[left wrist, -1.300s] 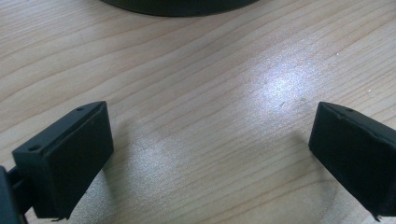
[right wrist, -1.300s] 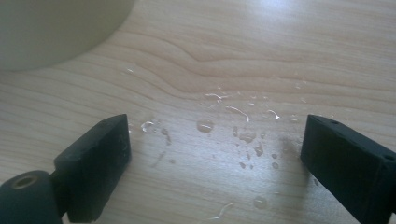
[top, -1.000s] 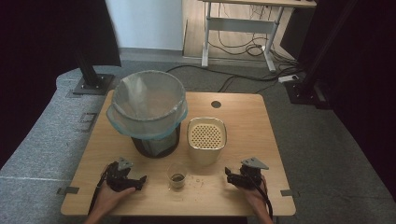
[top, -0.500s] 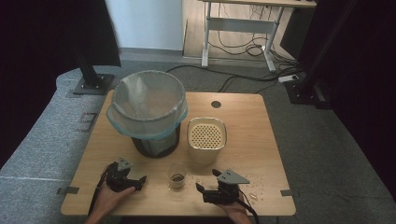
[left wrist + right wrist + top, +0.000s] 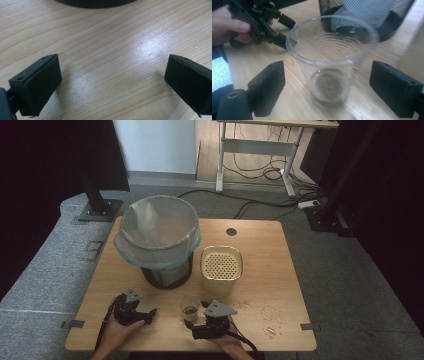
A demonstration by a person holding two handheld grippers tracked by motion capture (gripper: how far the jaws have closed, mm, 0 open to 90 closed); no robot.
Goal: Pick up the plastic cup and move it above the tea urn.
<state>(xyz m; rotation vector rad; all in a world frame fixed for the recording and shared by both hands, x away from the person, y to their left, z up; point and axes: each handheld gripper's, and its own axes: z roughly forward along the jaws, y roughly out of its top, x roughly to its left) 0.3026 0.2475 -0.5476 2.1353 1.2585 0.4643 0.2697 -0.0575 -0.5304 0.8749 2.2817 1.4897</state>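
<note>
— Where's the clear cup (image 5: 332,65)?
— On the wooden surface (image 5: 270,270), near its front edge, between the spread jaws of the right claw (image 5: 329,87), which have just been opening; the pads don't touch it.
— Anything inside?
— Some dark residue at the bottom, perhaps; it's blurred.
— And the left claw (image 5: 110,82)?
— Spread wide over bare wood, near the mesh bin (image 5: 165,270).

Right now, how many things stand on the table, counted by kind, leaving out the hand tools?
Clear plastic cup: 1
Black mesh bin with a plastic liner: 1
Cream box with a perforated top: 1
Total: 3
</note>
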